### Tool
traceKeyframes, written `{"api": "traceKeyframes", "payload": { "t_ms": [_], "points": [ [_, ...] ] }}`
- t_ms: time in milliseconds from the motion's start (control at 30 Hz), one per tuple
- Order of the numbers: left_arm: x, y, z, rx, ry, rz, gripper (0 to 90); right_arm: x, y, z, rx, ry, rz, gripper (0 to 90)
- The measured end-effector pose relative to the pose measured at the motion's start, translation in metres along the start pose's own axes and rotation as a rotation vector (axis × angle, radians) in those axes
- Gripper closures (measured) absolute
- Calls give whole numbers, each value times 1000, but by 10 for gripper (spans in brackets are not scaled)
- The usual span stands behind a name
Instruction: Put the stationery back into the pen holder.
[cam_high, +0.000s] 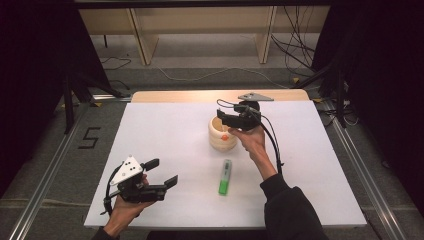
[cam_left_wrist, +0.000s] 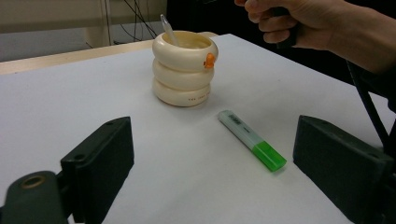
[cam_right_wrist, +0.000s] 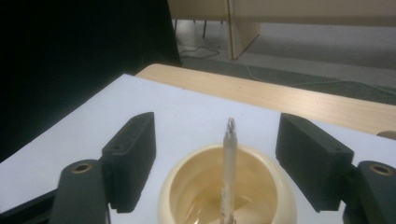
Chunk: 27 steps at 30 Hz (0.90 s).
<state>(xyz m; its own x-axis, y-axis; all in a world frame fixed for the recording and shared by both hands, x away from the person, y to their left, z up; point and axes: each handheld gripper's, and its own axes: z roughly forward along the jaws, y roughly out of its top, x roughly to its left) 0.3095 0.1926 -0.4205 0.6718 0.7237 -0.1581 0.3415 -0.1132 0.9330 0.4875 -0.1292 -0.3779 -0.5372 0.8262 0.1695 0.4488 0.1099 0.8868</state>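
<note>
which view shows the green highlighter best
The left gripper view: the green highlighter lies whole and close on the white table, between cup and jaws. The high view shows it small, in front of the cup.

high view: above my side, looking forward and down on the table | left gripper view: low, facing cup | right gripper view: close above same cup

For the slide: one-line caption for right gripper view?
Open right gripper above the cream cup, a pen standing inside.
</note>
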Motion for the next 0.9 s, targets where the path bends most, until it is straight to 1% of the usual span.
{"api": "traceKeyframes", "payload": {
  "t_ms": [33,133,167,200,367,400,533,600,733,800,900],
  "points": [
    [0,0,0,0,0,1,119,1,0,-3,5,-2,-1,277],
    [0,0,0,0,1,-2,119,3,0,-13,23,-20,-22,267],
    [0,0,0,0,0,-3,118,3,-1,-16,30,-19,-21,262],
    [0,0,0,0,0,-2,119,4,-2,-19,29,-14,-21,262],
    [0,0,0,2,1,-1,119,8,-9,-32,70,9,-18,242],
    [0,0,0,2,0,-3,119,8,-10,-33,68,13,-23,239],
    [0,0,1,2,0,-3,119,10,-17,-40,94,17,-28,236],
    [0,0,0,3,1,-2,119,11,-22,-43,98,17,-23,233],
    [0,0,-1,2,1,2,118,14,-28,-48,124,13,-43,226],
    [0,0,0,-1,2,-2,119,15,-31,-52,135,15,-43,226],
    [0,0,-1,1,1,1,119,17,-36,-55,155,16,-56,225]
  ]
}}
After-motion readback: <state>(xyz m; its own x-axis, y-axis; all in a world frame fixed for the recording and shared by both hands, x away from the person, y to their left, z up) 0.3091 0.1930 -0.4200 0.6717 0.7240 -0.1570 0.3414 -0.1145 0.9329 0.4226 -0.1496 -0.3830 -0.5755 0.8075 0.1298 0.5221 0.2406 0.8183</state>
